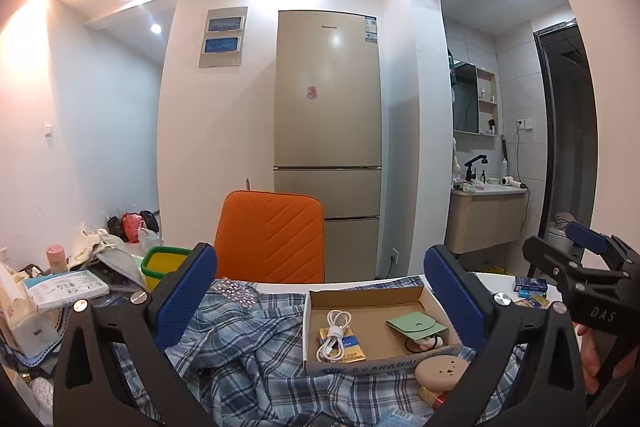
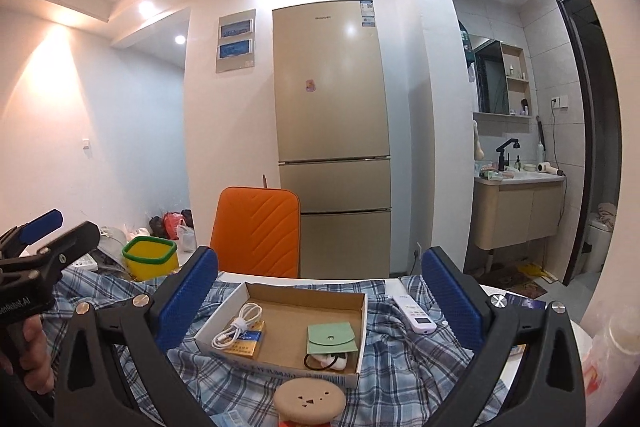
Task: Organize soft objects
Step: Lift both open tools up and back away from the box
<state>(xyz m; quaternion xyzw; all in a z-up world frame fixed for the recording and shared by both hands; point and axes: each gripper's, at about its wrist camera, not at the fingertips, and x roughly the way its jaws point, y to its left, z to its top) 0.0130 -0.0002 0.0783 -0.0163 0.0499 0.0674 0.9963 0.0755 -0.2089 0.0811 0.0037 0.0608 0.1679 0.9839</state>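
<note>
One soft article on hand: a blue-and-white plaid shirt (image 2: 400, 359), thin woven cloth, spread in loose rumples across the table top and lying under nearly everything else there. Weight judged slight; limp, no stiffness, likely to drape and trail when lifted, and a patch of small studs (image 1: 236, 293) near its far left part may snag. Load resting on it: an open cardboard tray (image 2: 362, 331) holding a coiled white cable (image 2: 236, 327), a yellow packet (image 2: 246, 343) and a green snap pouch (image 2: 331, 338); a round tan disc (image 2: 308, 401) just in front of the tray; a white remote (image 2: 412, 313) to the right. Pulling the cloth now would probably drag or tip these, so they likely want shifting first. Best hold, by judgement: a raised fold or free edge clear of the tray, one at each side. Left gripper (image 1: 320, 291) and right gripper (image 2: 320, 291) both stand with fingers spread wide, nothing between the pads, hovering over the near edge of the table.
</note>
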